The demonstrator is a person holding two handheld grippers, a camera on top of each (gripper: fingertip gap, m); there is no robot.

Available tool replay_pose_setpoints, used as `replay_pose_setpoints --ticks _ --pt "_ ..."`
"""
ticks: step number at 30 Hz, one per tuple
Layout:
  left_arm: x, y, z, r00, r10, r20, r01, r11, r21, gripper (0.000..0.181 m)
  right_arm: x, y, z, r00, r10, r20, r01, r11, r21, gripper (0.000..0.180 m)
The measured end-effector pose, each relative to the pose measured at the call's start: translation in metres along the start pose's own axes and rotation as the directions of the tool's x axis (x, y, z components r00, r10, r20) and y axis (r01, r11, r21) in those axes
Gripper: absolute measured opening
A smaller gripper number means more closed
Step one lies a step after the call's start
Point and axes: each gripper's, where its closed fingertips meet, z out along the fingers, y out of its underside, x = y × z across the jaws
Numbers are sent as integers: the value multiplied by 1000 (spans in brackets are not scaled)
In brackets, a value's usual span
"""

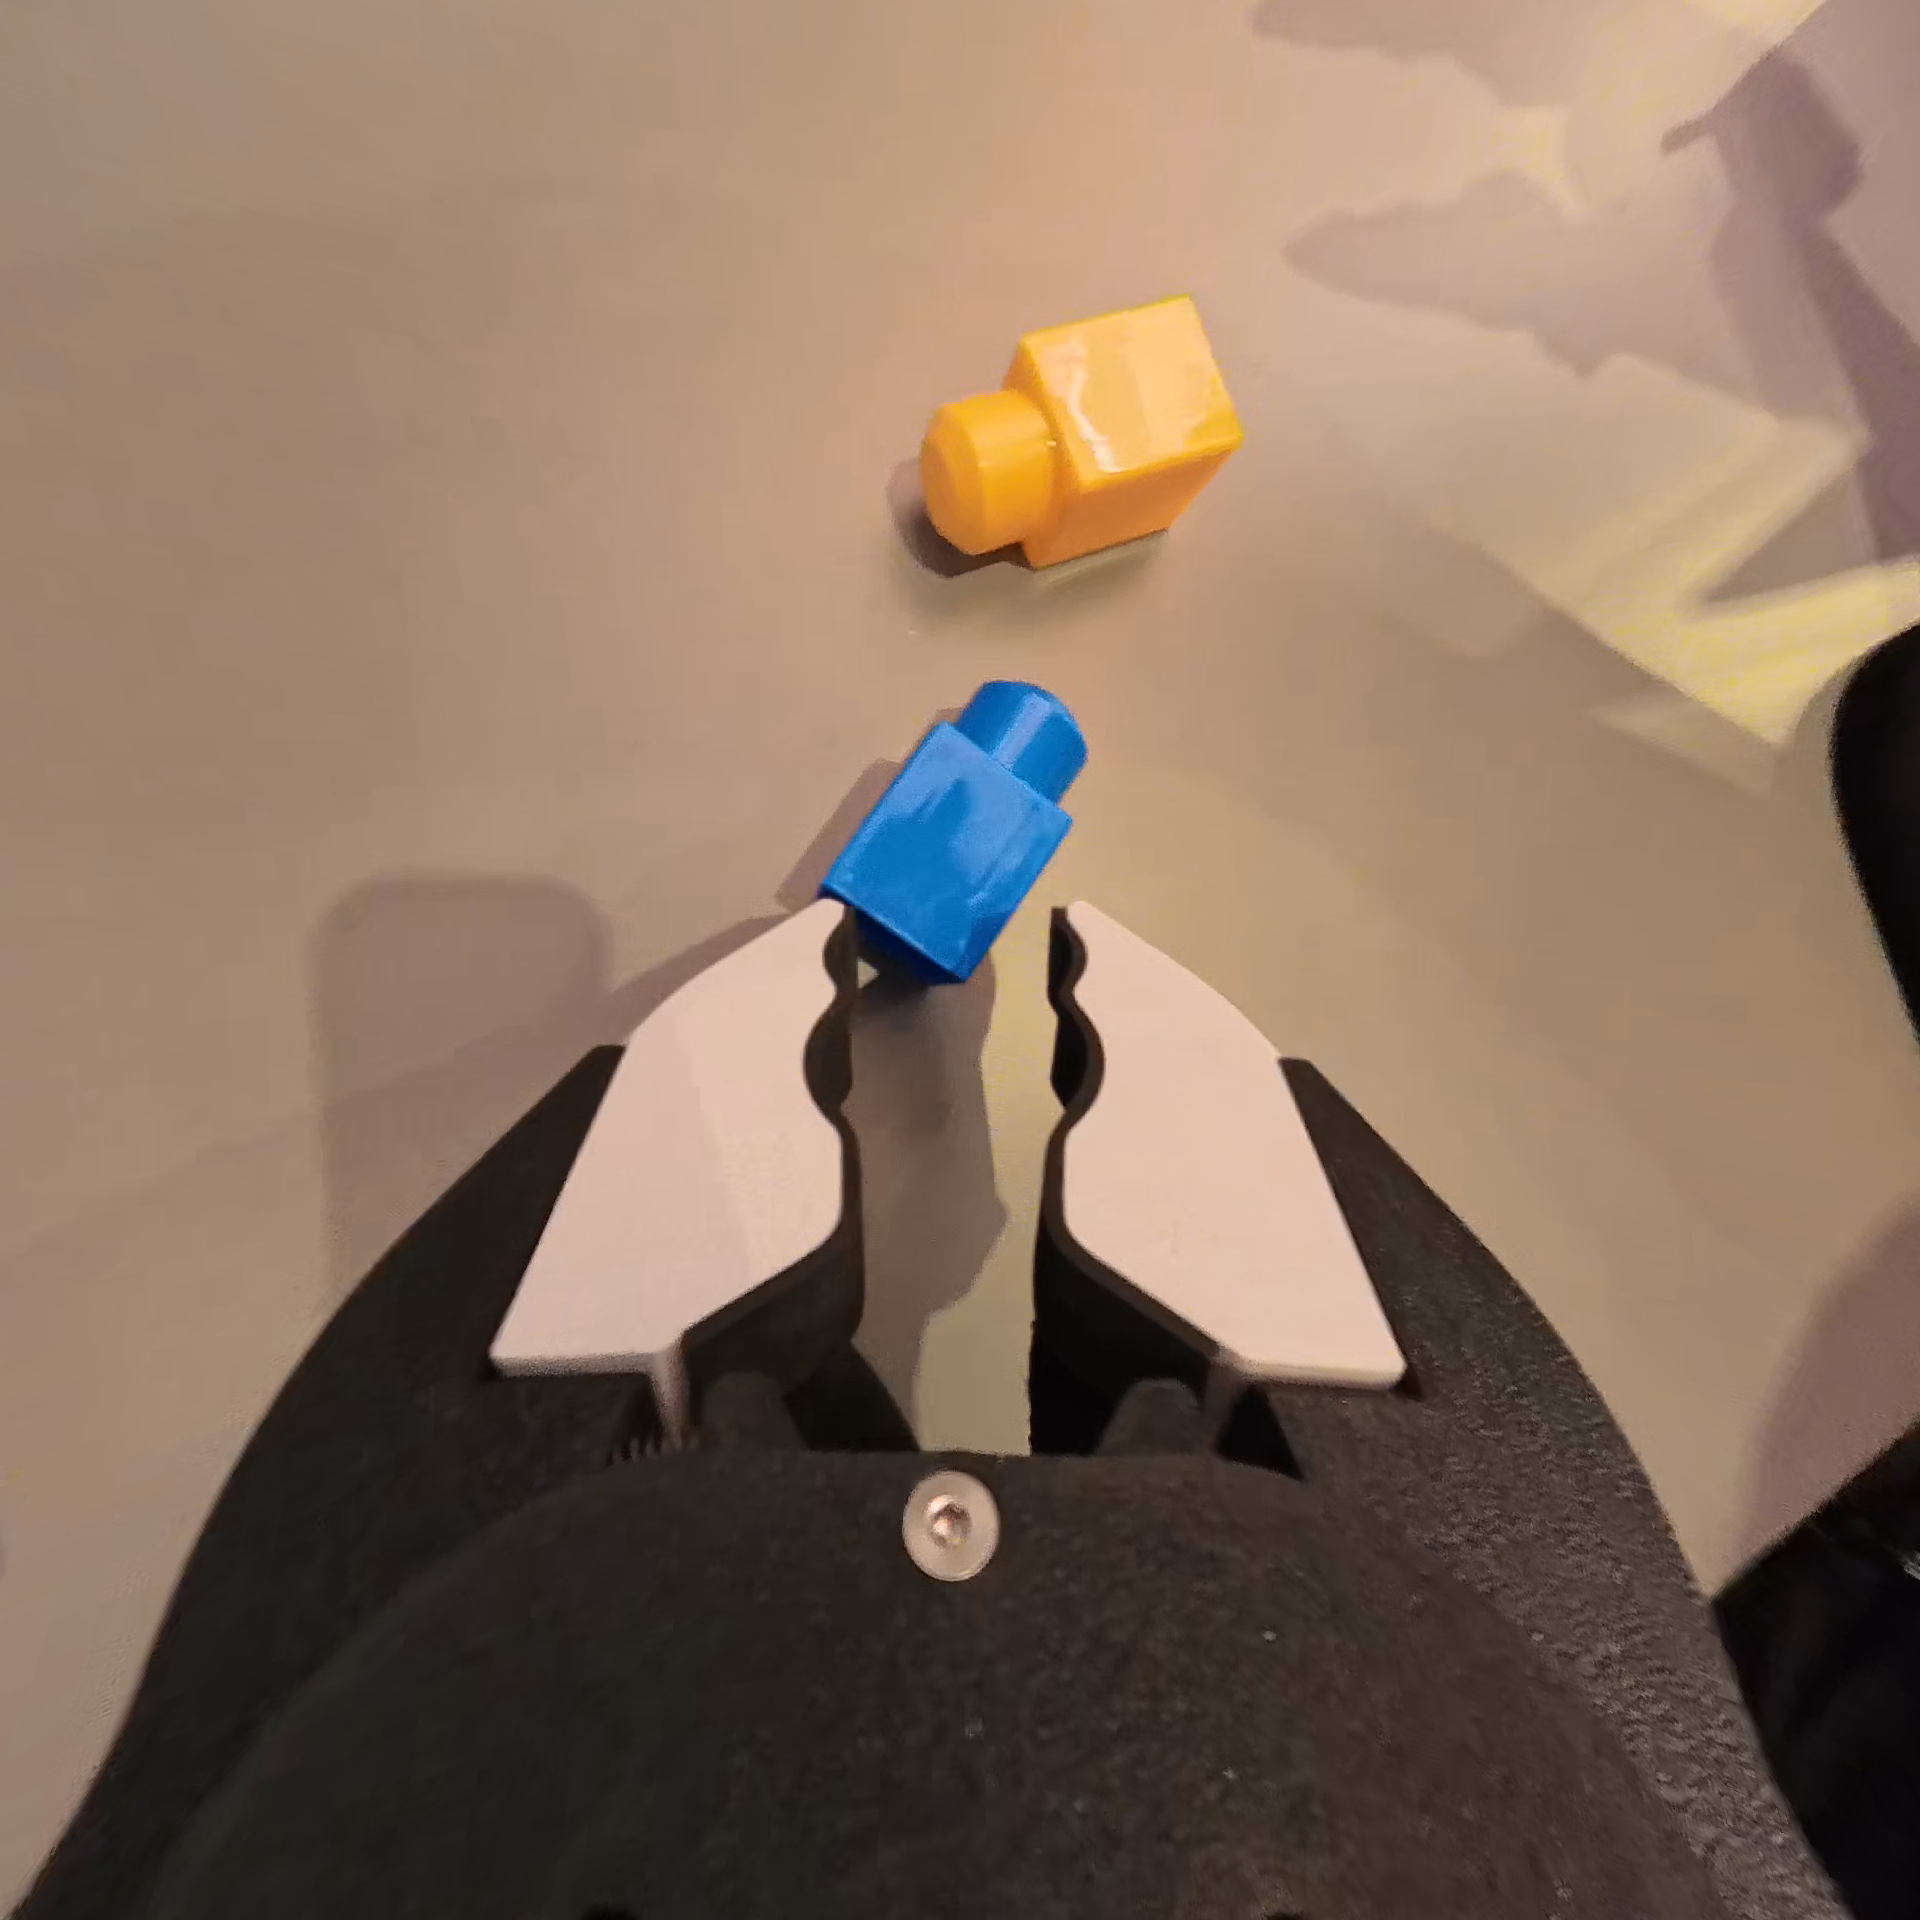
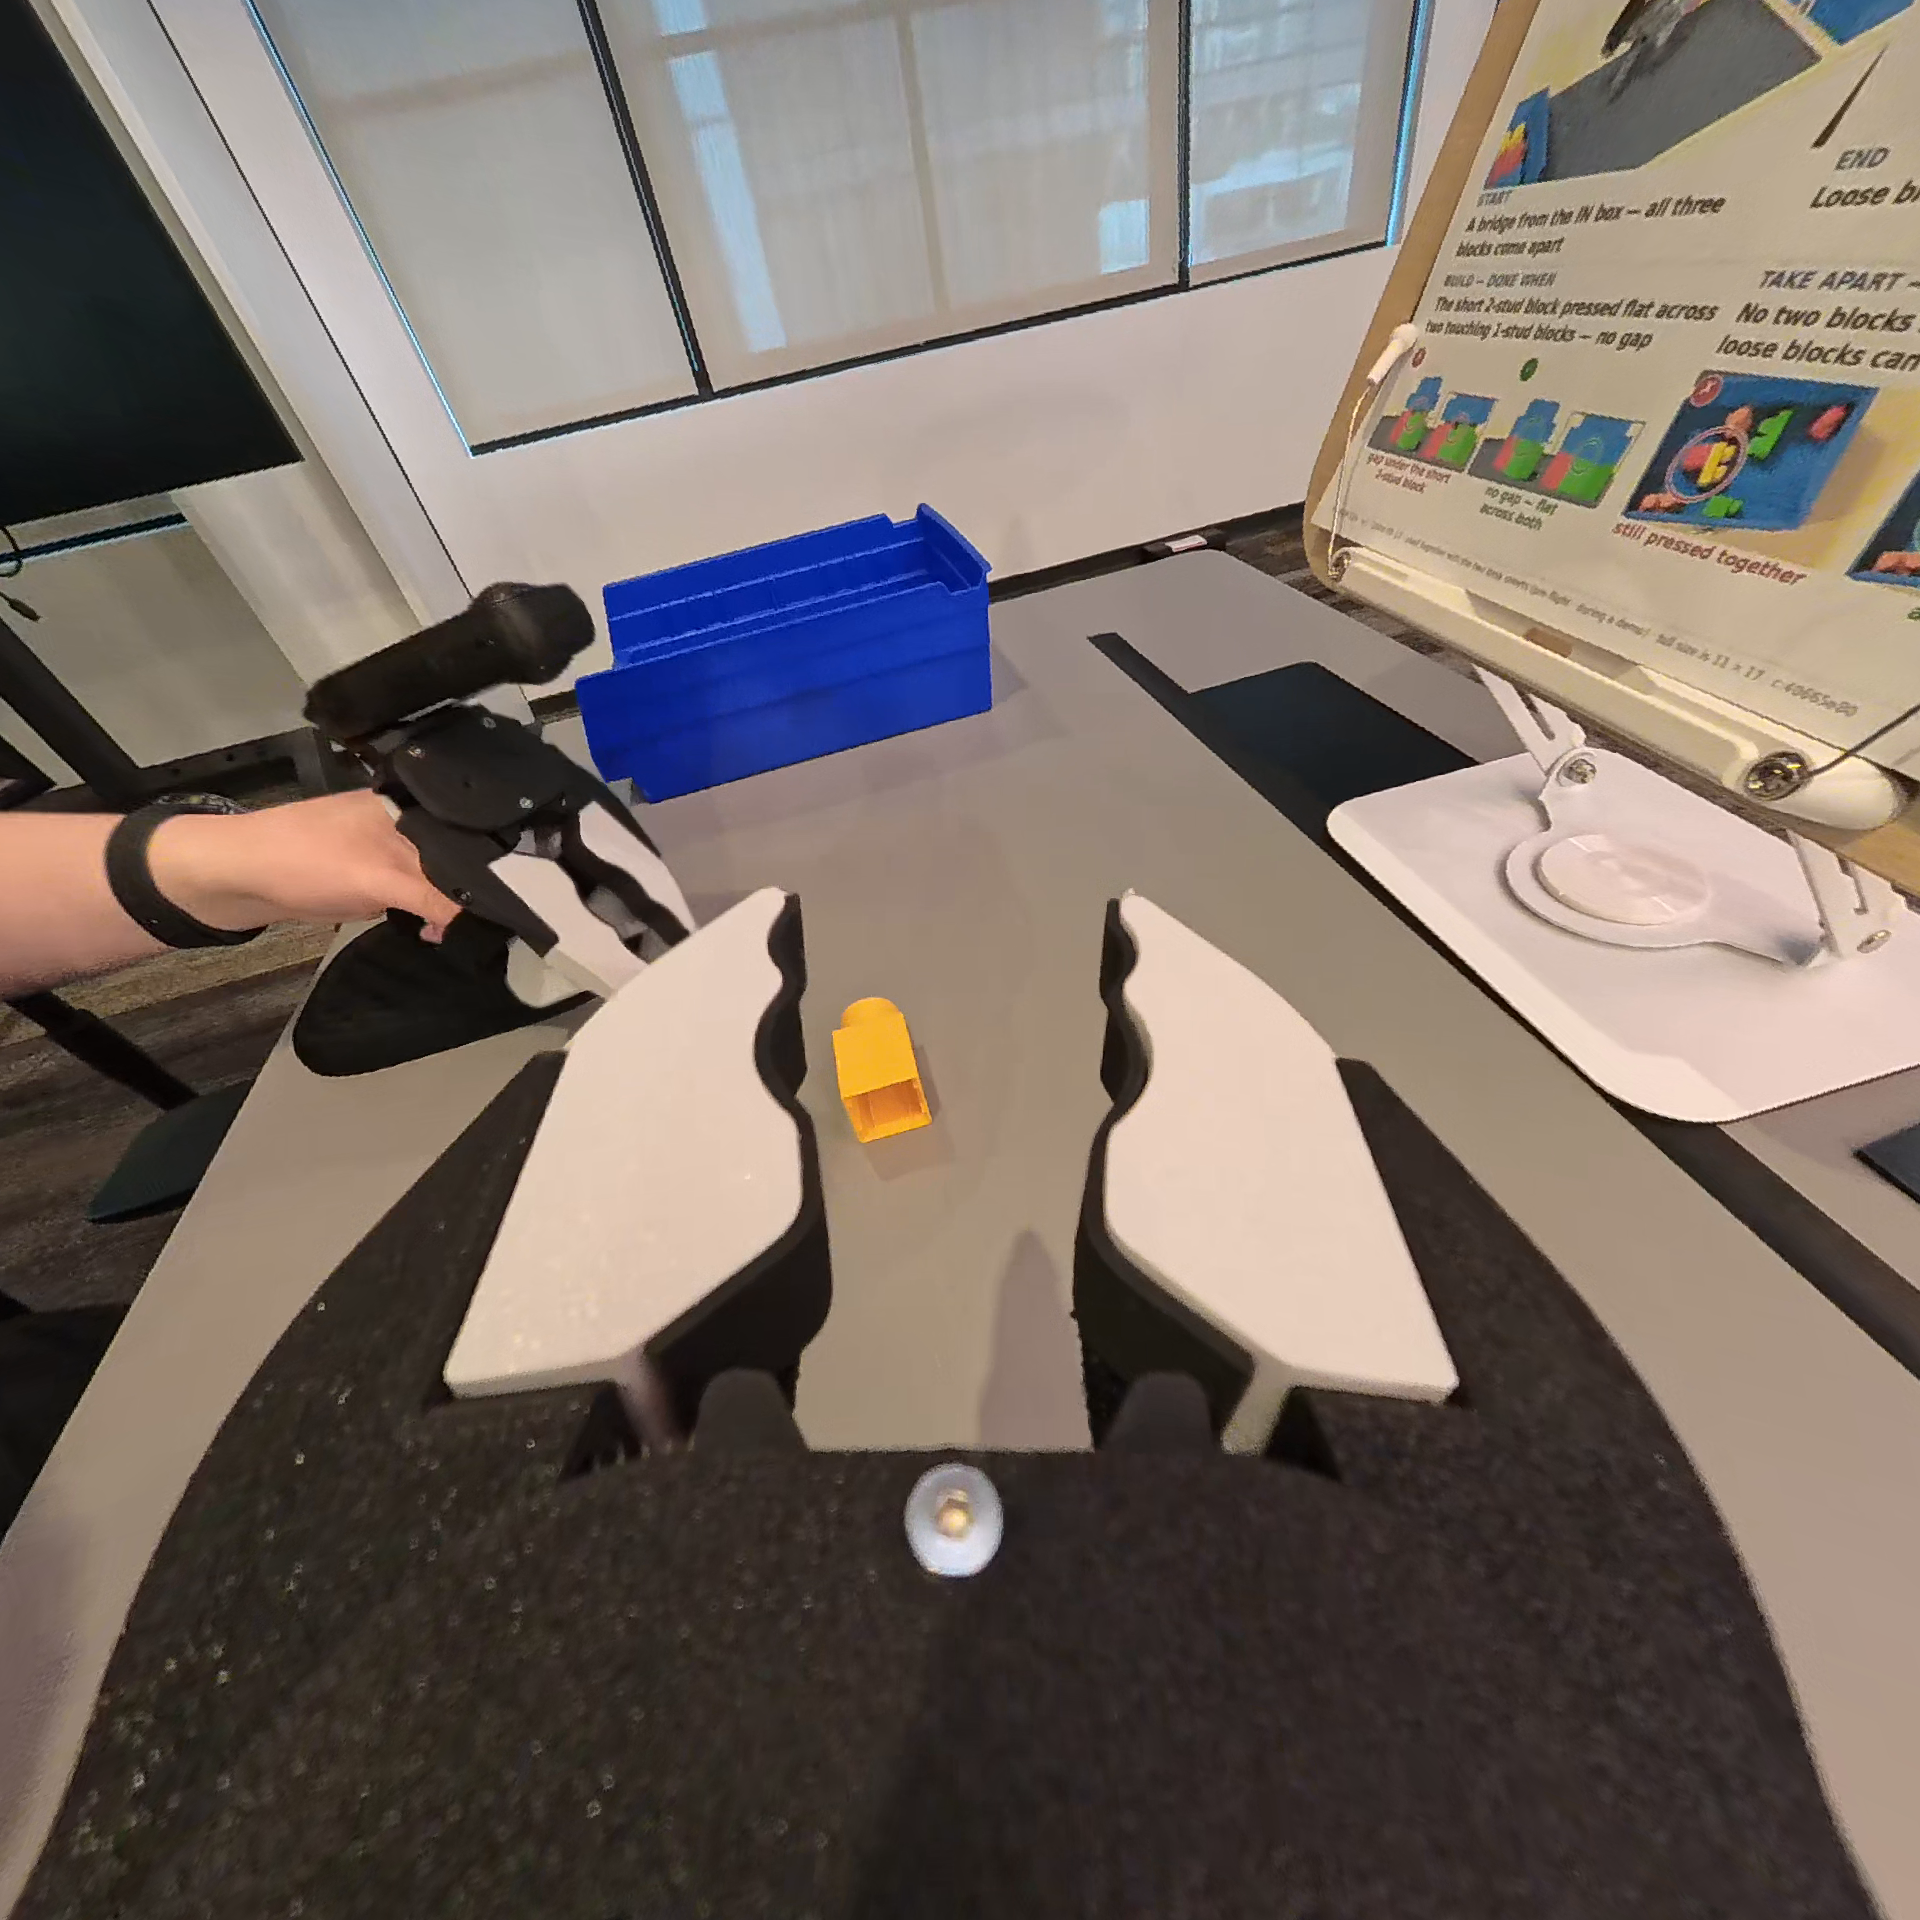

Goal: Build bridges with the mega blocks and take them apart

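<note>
The left gripper (image 1: 951, 914) is seen partly open over the grey table (image 1: 416, 520); a blue block (image 1: 951, 847) lies at its fingertips, touching the left one, ungripped. A yellow block (image 1: 1091, 436) is seen beyond. The right gripper (image 2: 951, 914) is spread wide, the yellow block (image 2: 881, 1075) lying between its fingers, untouched.

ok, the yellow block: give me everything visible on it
The yellow block is a one-stud piece of glossy plastic, a square body with a round stud on one end. It lies on its side on the grey table, loose and joined to nothing. The right wrist view shows its hollow open underside facing the camera, stud pointing away. It sits beyond the open right gripper, untouched, and apart from the blue block.
</note>
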Motion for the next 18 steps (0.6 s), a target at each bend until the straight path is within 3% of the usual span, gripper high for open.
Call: replay_pose_setpoints --ticks 10,14,18 --pt "60 16 6 982 62 -180 -62 998 4 28 4 8 4 1000 6 -10 -6 999 -36 54" --pt "48 7 -4 992 86 -89 -81 995 60 14 4 11 4 1000 2 -12 -2 999 -49 54" --pt "18 -6 -20 998 69 7 -70 989 131 25 5 11 4 1000 5 -12 -6 999 -45 54"
